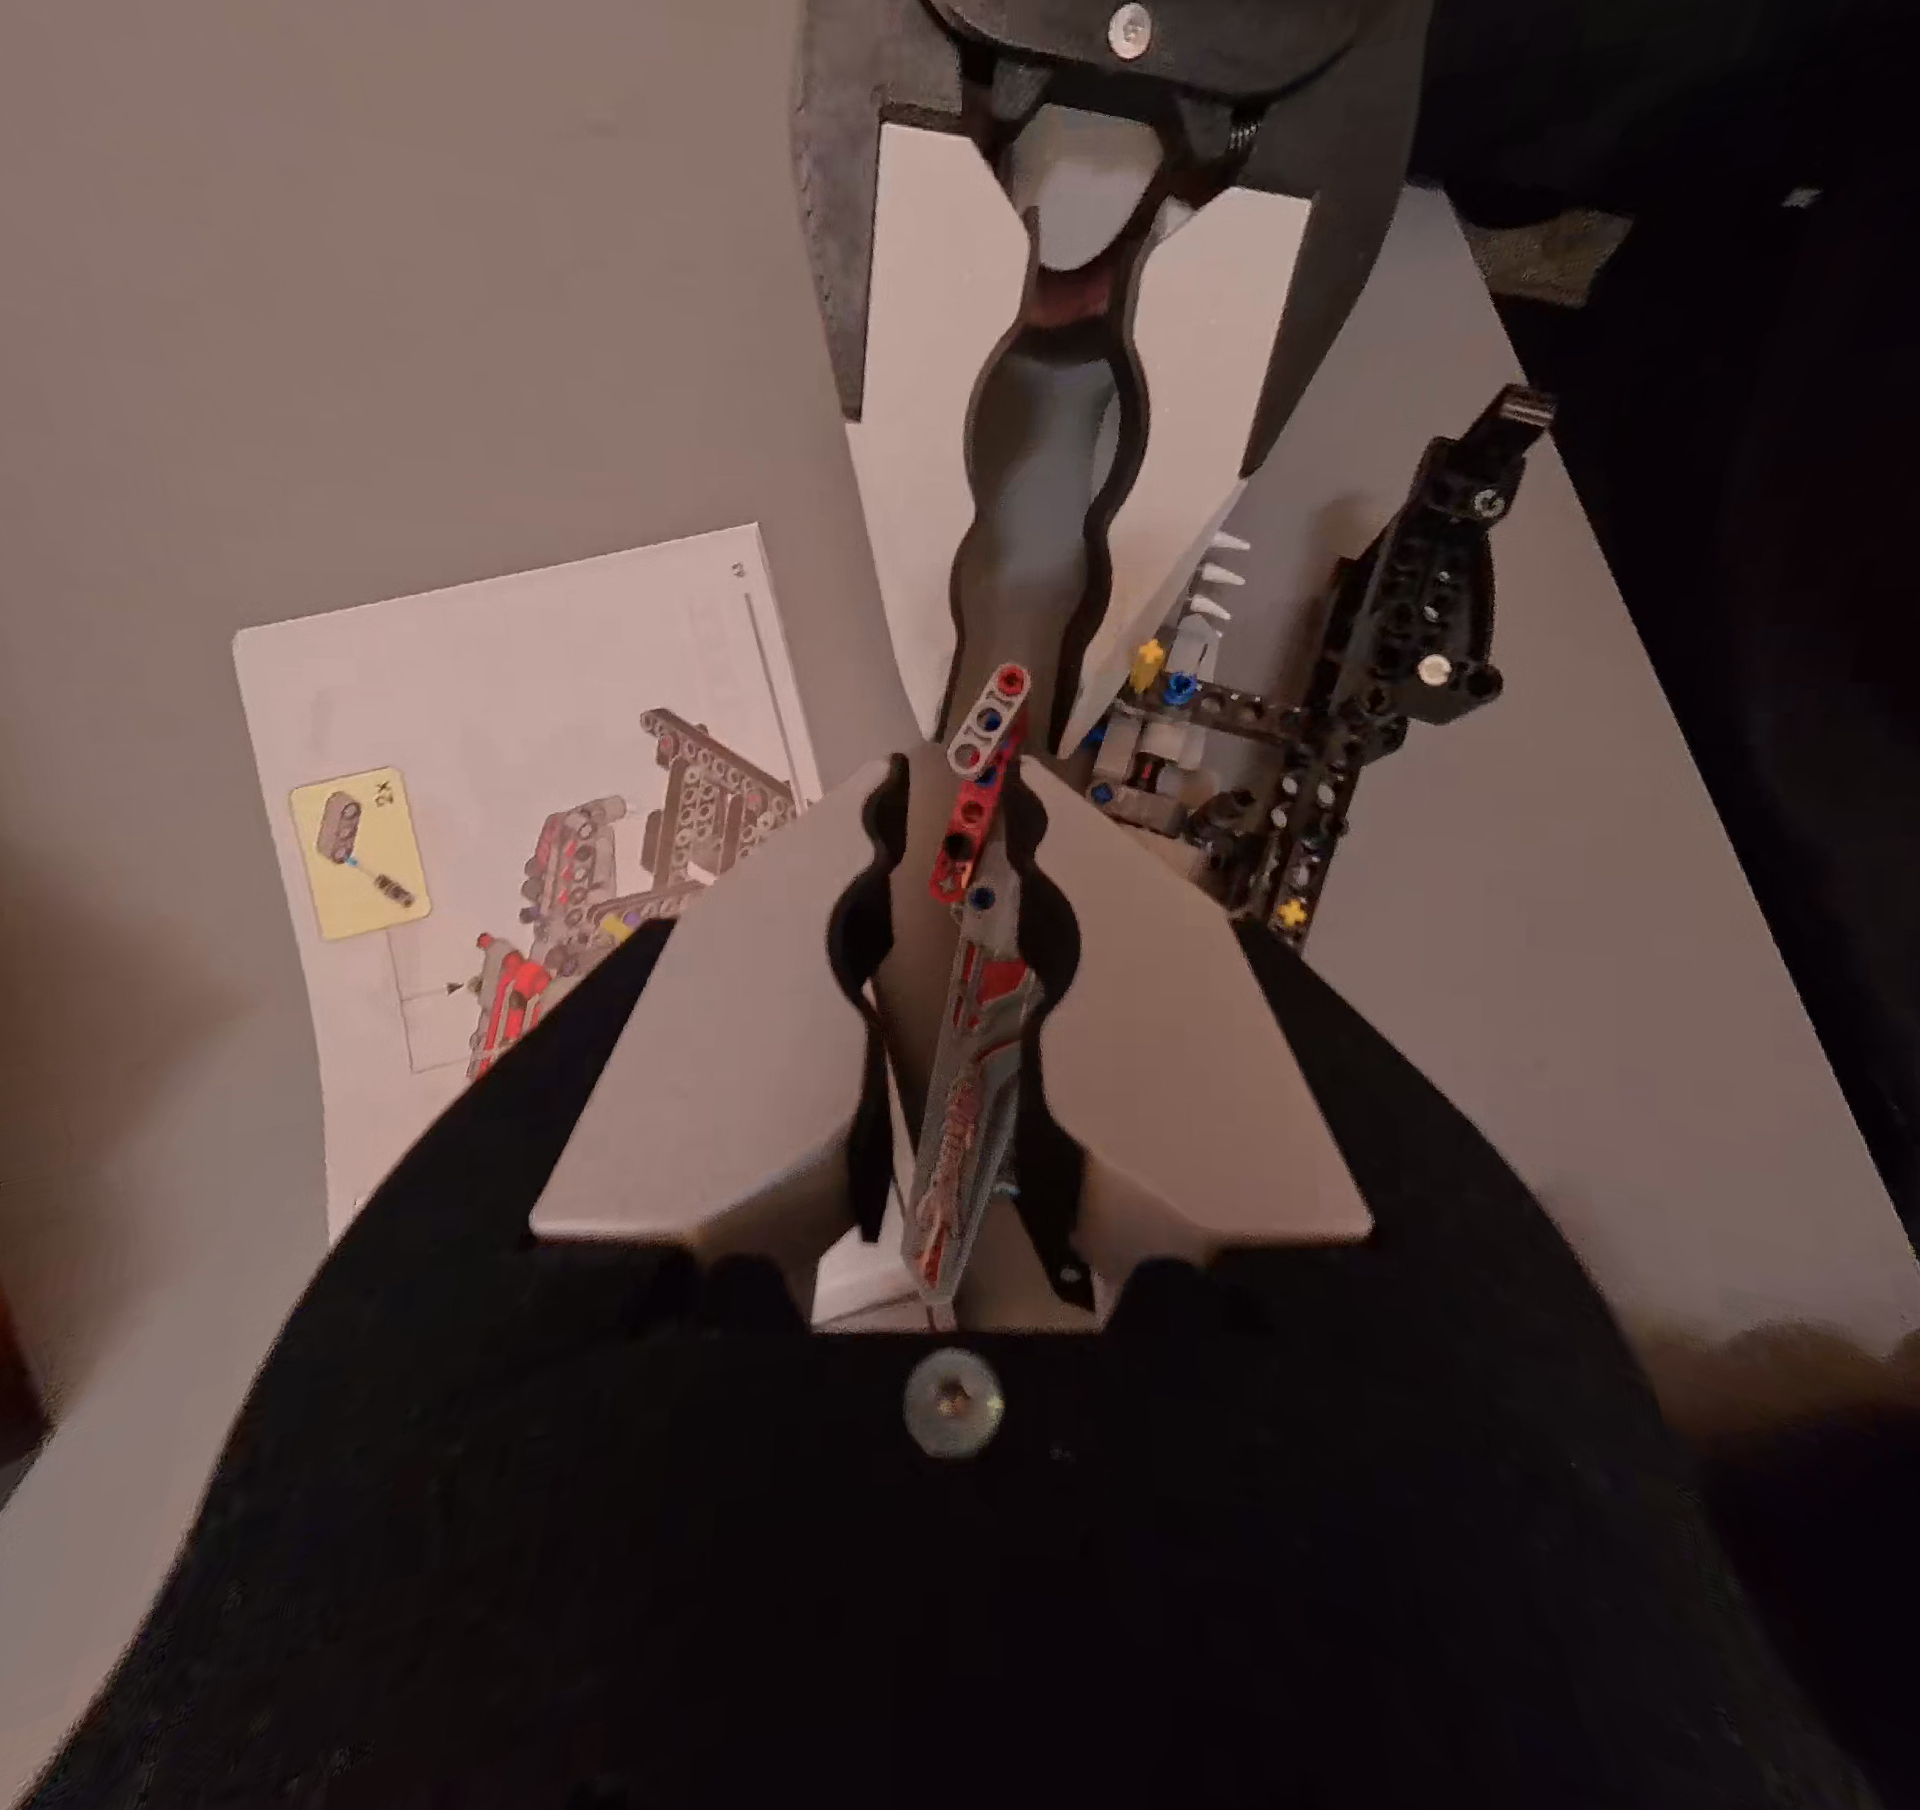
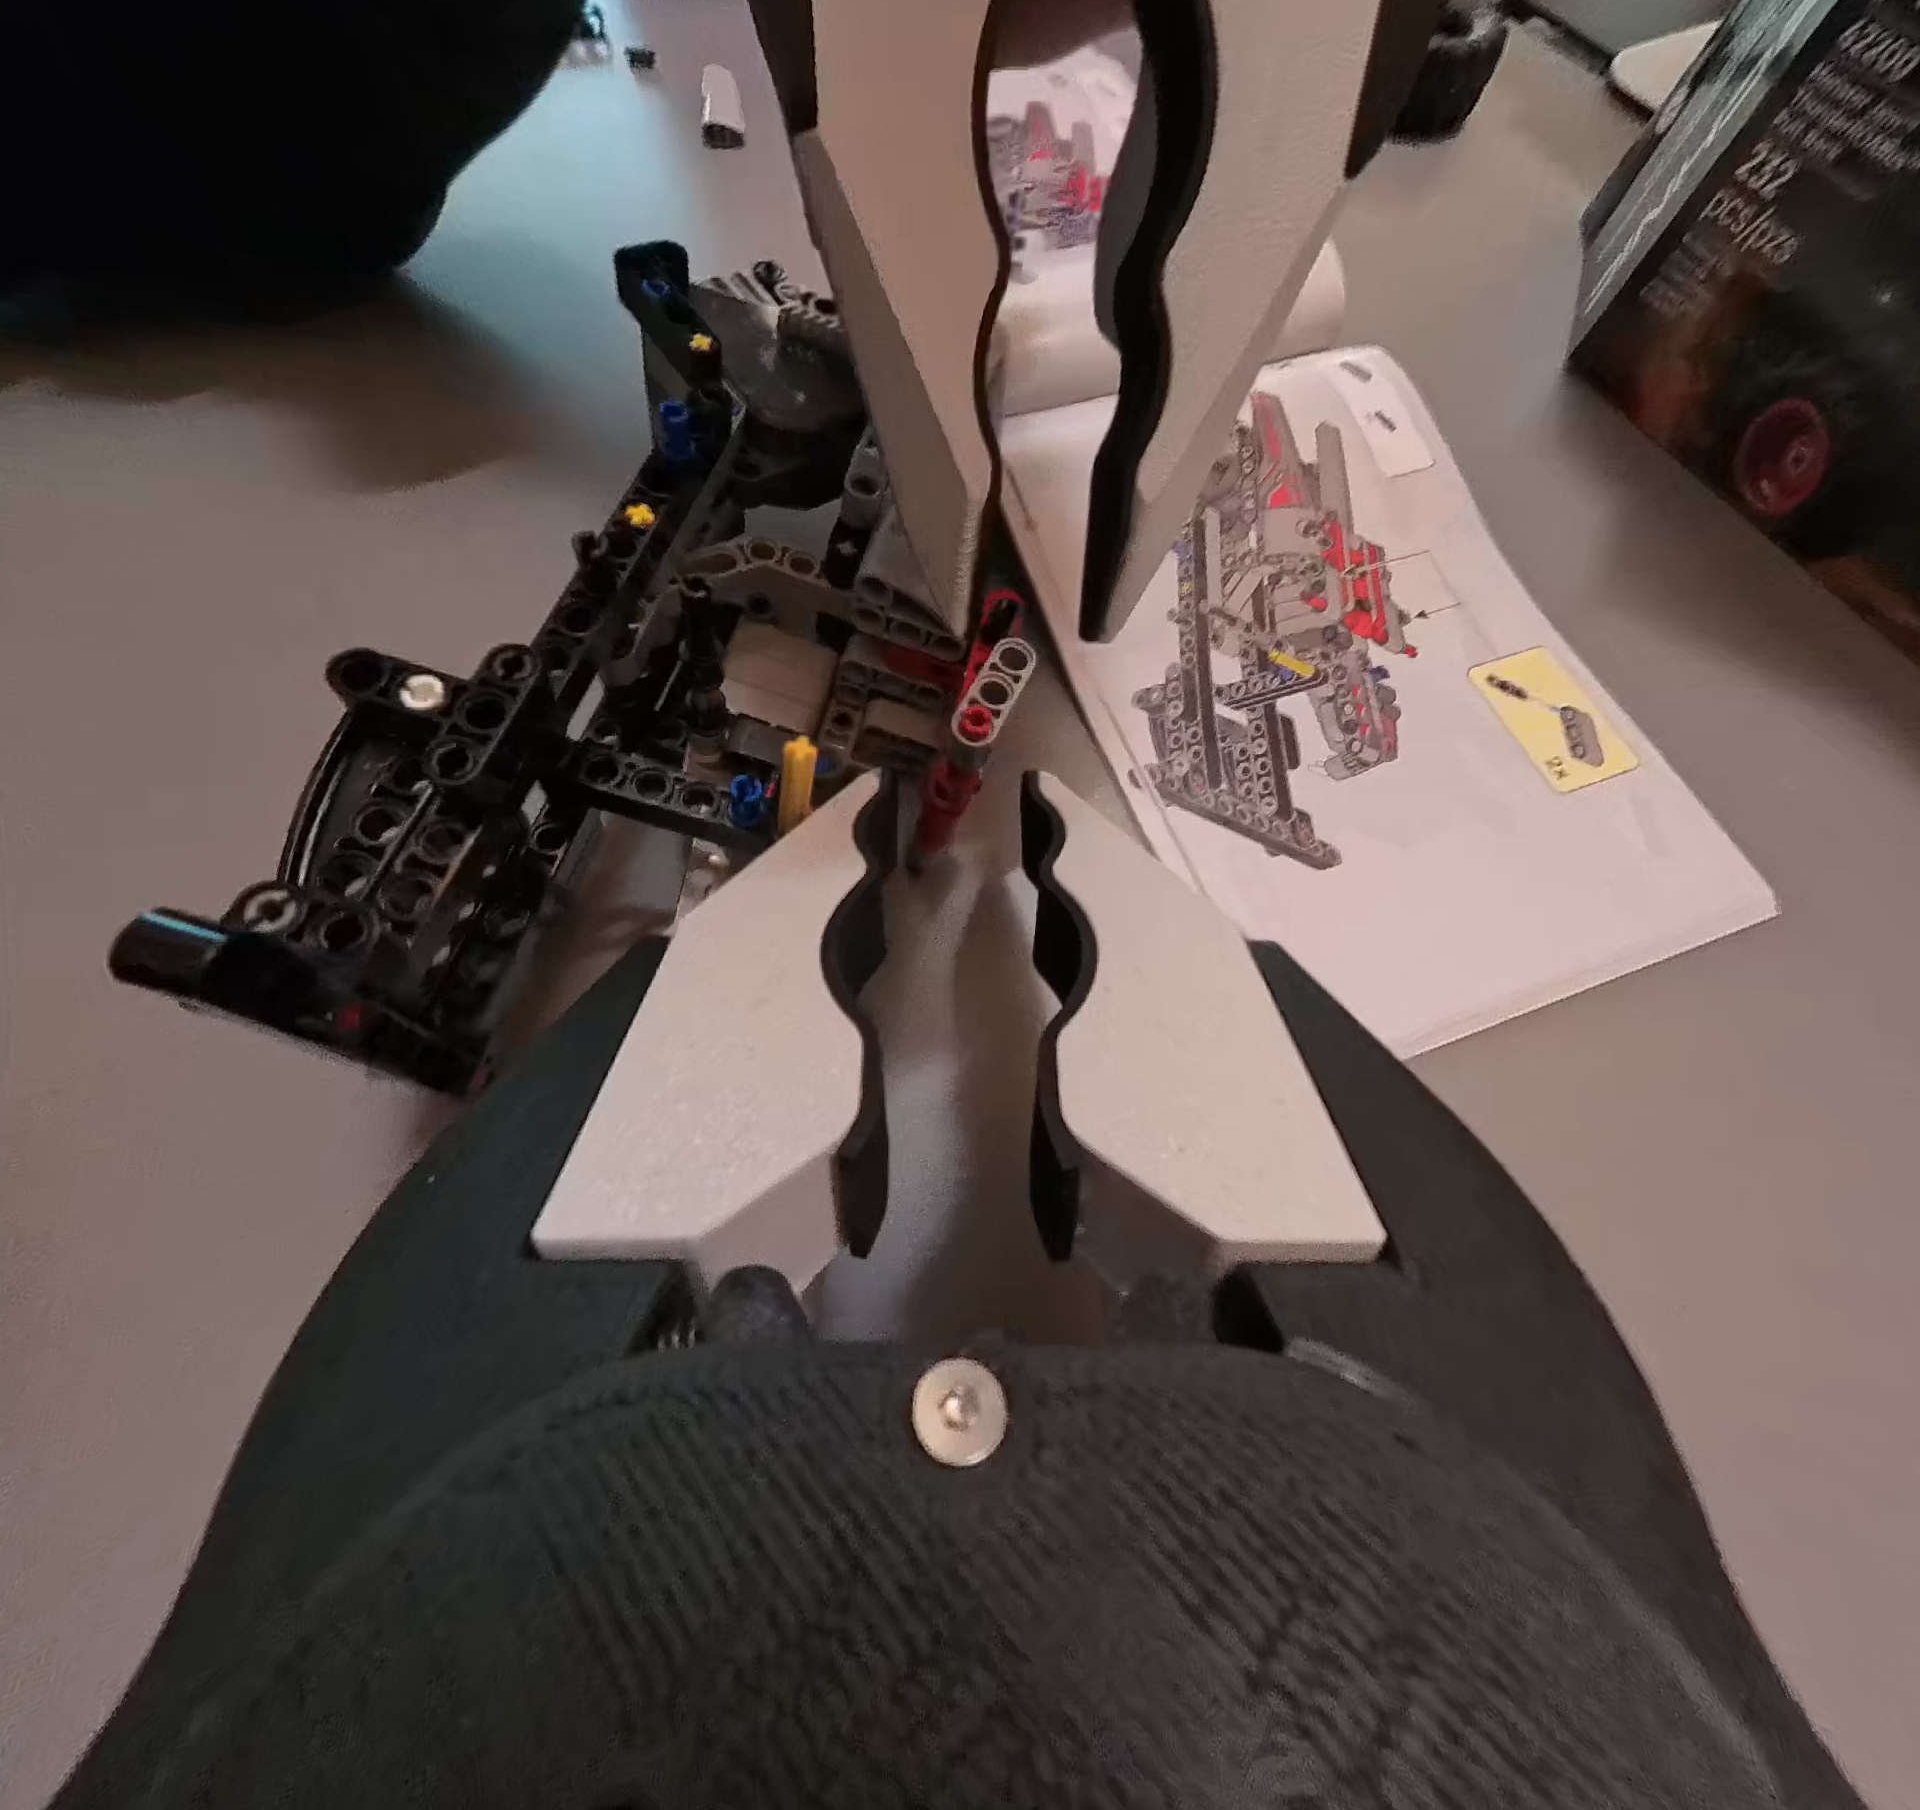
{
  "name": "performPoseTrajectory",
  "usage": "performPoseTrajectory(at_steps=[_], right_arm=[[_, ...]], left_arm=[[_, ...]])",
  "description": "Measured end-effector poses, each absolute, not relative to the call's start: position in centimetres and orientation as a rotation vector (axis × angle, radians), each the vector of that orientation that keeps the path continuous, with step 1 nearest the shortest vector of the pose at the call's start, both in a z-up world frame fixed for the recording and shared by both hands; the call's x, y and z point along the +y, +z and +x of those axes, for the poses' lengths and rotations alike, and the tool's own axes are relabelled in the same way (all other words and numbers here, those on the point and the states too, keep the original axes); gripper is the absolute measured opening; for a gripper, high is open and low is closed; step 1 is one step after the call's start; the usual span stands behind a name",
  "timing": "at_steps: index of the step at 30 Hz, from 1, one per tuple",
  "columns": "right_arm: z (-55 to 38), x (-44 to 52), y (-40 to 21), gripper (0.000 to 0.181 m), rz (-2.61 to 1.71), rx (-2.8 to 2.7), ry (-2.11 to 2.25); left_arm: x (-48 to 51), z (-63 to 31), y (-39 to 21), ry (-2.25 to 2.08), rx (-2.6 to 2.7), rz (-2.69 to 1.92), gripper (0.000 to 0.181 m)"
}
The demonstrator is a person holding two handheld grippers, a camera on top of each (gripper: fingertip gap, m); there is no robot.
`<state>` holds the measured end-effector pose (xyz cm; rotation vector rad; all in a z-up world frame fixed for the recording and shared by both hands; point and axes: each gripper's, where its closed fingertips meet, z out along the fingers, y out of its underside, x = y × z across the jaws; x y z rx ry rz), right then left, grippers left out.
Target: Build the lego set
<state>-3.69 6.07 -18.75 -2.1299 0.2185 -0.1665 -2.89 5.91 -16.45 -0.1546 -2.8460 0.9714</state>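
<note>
1. Currently the left hand-held gripper [image 1: 961, 794] is clenched on a grey and red panel piece [image 1: 971, 1085], which runs lengthwise between its fingers.
2. A red beam [image 1: 966, 830] and a light grey three-hole beam [image 1: 989, 719] stick out past the fingertips at 12 o'clock.
3. Opposite, the right hand-held gripper [image 2: 951, 799] meets the same sub-assembly tip to tip; its fingers are close around the red beam's end [image 2: 940, 794], though whether they actually pinch it I cannot tell.
4. Partly built black chassis [image 2: 499, 721] lies on the desk [image 2: 208, 513] at 9 o'clock of the right gripper.
5. Open instruction booklet [image 2: 1455, 856] lies at 3 o'clock, flat on the desk.
6. Dark set box [image 2: 1787, 326] stands at 2 o'clock, at the frame's edge.
</note>
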Motion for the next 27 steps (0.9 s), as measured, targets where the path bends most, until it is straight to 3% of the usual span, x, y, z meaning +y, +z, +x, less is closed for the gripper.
performPoseTrajectory(at_steps=[4,27], right_arm=[[-3.89,6.02,-18.45,0.010,-2.110,0.209,-0.151],[-3.48,5.99,-18.54,0.007,-2.112,0.242,-0.148]], left_arm=[[5.57,-3.35,-16.90,0.957,-2.837,-0.207,0.008],[6.01,-3.18,-16.96,0.957,-2.883,-0.168,0.005]])
